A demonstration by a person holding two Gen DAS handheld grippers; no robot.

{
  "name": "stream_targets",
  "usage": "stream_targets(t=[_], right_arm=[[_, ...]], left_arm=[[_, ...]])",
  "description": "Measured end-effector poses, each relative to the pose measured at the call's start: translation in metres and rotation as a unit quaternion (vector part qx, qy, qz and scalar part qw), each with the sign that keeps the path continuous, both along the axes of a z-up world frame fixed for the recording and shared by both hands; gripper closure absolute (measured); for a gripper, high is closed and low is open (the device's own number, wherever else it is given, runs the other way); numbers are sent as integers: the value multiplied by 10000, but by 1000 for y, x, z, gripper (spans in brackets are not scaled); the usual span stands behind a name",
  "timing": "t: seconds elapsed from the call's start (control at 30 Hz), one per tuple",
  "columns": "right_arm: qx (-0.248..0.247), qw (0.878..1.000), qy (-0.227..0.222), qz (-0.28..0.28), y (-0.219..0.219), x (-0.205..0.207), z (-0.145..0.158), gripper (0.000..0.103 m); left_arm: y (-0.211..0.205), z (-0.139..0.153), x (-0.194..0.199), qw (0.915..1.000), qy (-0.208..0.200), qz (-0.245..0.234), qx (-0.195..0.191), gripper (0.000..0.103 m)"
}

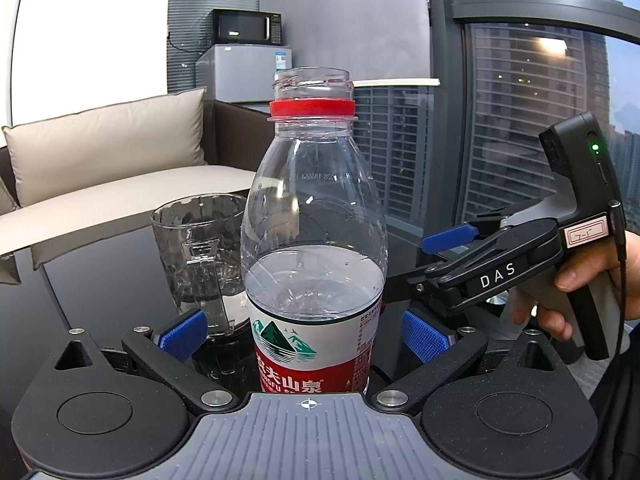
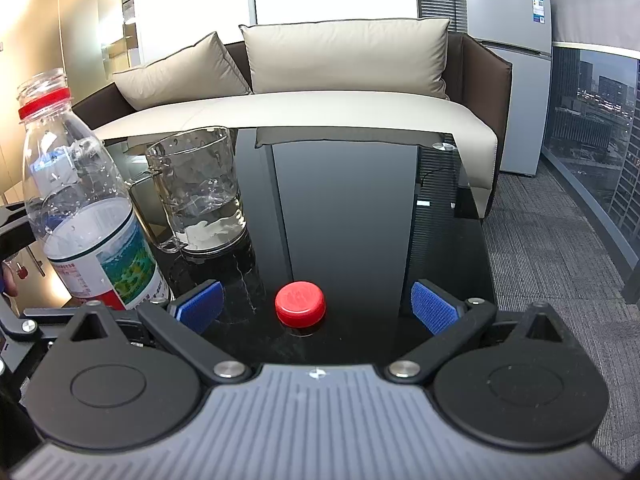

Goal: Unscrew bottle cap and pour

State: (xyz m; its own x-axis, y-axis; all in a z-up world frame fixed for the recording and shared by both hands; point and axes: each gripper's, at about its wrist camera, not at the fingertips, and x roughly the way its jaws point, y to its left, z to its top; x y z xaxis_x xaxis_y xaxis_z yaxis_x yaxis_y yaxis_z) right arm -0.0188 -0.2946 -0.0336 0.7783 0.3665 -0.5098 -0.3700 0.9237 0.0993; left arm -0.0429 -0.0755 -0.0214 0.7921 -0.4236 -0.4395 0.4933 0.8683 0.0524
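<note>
Water bottle: clear plastic, red-and-white label, uncapped, red tamper ring left on the neck; upright on the black glass table, roughly half full. It stands between the blue pads of the left gripper, whose jaws are spread wide, with a visible gap on each side.

Red cap: off the bottle, lying flat on the table, centred between the fingers of the right gripper; jaws wide apart, pads clear of the cap on both sides.

Glass mug: clear, dimpled, with a handle; just beside the bottle, a shallow layer of water in the bottom.

Right hand: wrapped round the right gripper's trigger handle, seen from the left wrist camera.

Surroundings: beige-cushioned sofa behind the table, small fridge with microwave on top
</note>
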Motion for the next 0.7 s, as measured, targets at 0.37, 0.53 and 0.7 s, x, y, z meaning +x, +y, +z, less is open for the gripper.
stream_targets(t=[0.37,0.53,0.7], right_arm=[[-40,10000,19,10,1,0,-1,1],[-50,10000,13,19,2,1,-1,1],[-53,10000,12,20,2,1,-1,1]], left_arm=[[0,2,-1,10000,-20,5,9,1],[-1,2,-1,10000,-42,0,34,1],[-1,3,-1,10000,-55,22,22,1]])
